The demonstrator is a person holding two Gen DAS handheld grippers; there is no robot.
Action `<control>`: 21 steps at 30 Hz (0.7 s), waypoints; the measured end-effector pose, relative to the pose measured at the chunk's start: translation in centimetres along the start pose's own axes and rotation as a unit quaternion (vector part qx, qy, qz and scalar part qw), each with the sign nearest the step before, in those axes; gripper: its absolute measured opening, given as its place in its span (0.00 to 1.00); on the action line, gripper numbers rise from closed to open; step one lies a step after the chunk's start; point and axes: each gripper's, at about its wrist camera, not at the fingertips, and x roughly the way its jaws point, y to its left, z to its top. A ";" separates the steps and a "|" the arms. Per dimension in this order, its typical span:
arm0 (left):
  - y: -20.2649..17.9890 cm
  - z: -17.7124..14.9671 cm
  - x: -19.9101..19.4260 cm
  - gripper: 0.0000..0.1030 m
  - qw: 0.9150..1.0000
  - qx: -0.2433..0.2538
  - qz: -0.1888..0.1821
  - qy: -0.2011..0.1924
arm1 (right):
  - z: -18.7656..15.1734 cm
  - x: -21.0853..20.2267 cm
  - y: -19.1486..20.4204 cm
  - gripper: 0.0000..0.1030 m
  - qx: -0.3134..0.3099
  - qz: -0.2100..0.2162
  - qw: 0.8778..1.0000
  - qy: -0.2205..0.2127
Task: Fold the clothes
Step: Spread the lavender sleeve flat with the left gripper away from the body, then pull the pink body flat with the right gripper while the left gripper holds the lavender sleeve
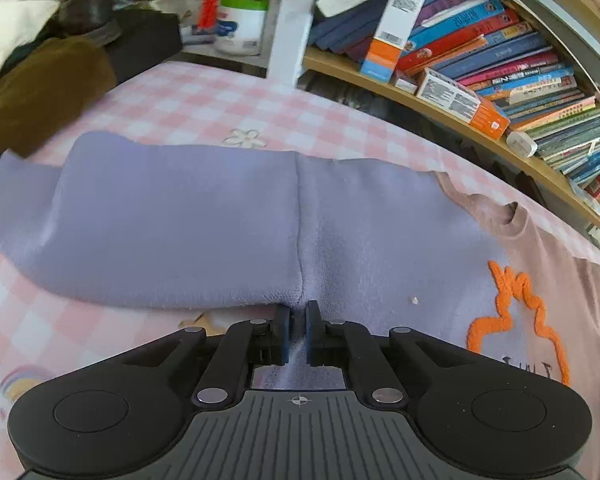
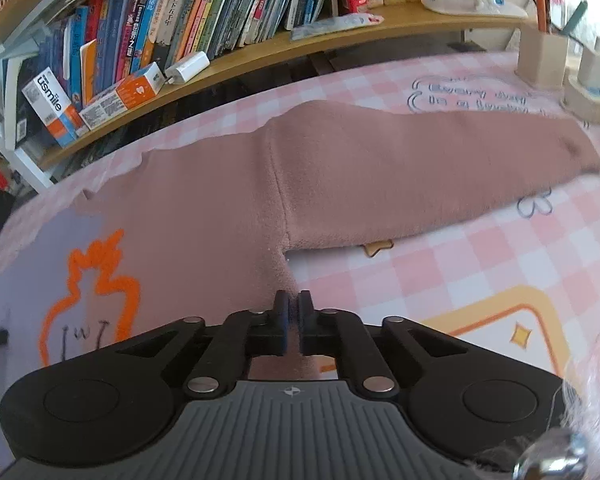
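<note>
Sweater (image 1: 220,216): lilac and pink, flat on checked cloth (image 1: 188,100). Left gripper (image 1: 298,314): jaws pinched on lilac underarm fabric. Right gripper (image 2: 293,304): jaws closed on pink side edge.

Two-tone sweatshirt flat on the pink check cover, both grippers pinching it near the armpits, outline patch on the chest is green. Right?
Not quite: the outline patch is orange, not green, clear in the right wrist view. The rest holds: the two-tone sweatshirt lies flat on the pink check cover, with the left gripper and the right gripper both pinching it near the armpits.
</note>
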 end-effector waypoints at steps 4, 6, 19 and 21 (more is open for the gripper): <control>-2.5 1.1 1.4 0.05 0.999 0.030 -0.023 0.008 | 0.0 -0.3 -1.0 0.03 0.006 -0.038 0.999 -0.016; -3.6 1.4 1.9 0.05 0.999 0.040 -0.027 0.008 | 0.2 -0.3 -1.5 0.03 0.005 -0.047 0.999 -0.019; -3.3 1.8 2.6 0.05 0.999 0.036 -0.027 -0.004 | 0.7 0.3 -1.0 0.04 -0.016 -0.058 0.998 -0.022; -3.3 1.9 2.7 0.06 0.999 0.039 -0.026 -0.005 | 0.7 0.3 -0.9 0.05 -0.016 -0.059 0.998 -0.022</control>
